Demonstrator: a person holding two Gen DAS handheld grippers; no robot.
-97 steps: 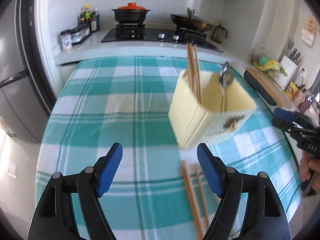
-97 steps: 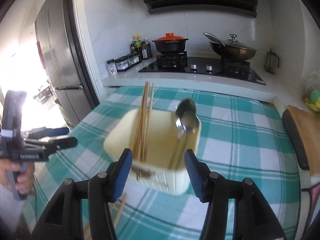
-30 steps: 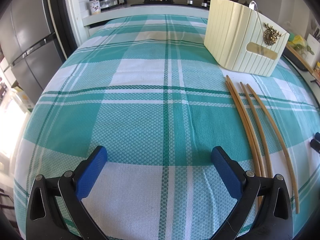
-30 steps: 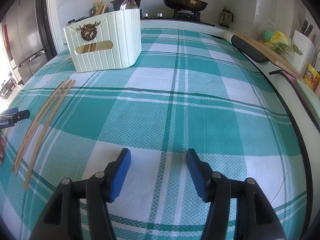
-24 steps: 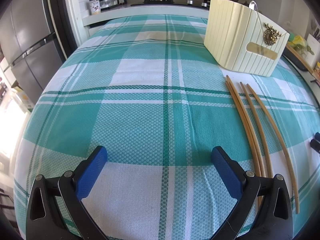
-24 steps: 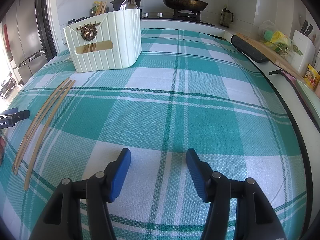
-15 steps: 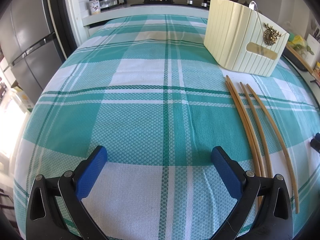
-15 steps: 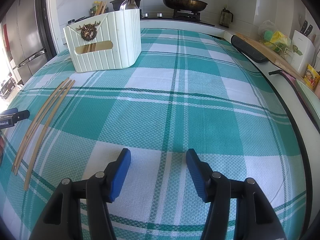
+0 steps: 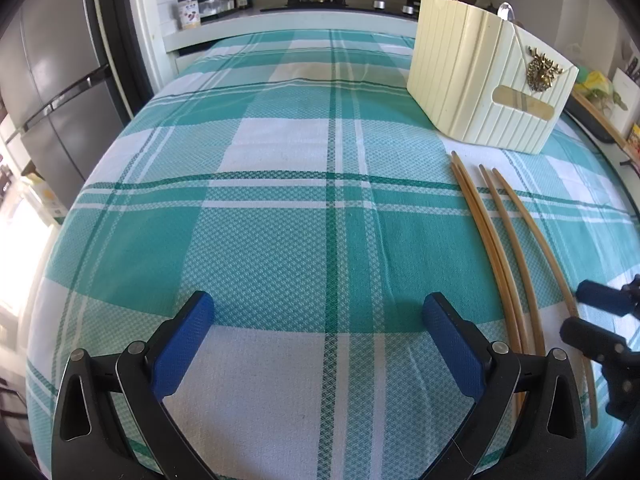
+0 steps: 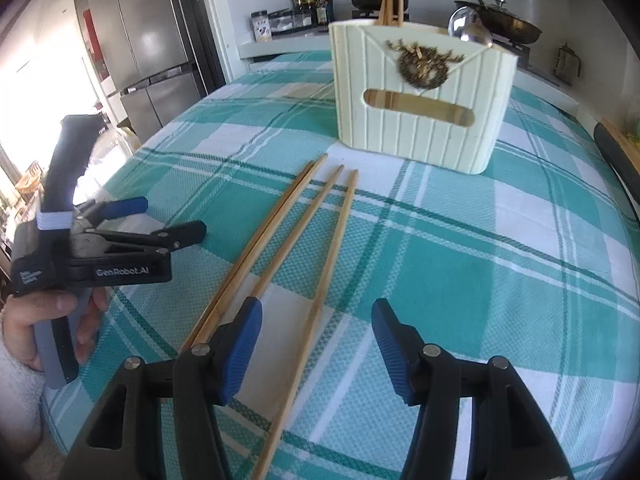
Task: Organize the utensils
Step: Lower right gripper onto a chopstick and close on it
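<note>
Chopsticks (image 10: 280, 240) lie loose on the table (image 10: 480, 260) before the cream holder (image 10: 420, 100); right tongs (image 10: 316, 344) are closing around one, not yet gripping, left tongs (image 9: 320, 344) wide open, empty.

The near ends of the loose chopsticks (image 10: 304, 248) are hidden in the right wrist view: two pass behind the right gripper's (image 10: 316, 336) left finger, one runs off the bottom edge. In the left wrist view the right gripper (image 9: 576, 312) is cut off by the right edge. Inside the holder (image 10: 420, 100), only the tops of the standing chopsticks (image 10: 390, 6) and the spoon's (image 10: 468, 30) bowl show; their lower parts are hidden by its wall. The left hand (image 10: 48, 320) is partly cut by the left edge. The jar labels (image 9: 190, 10) are too small to read.
</note>
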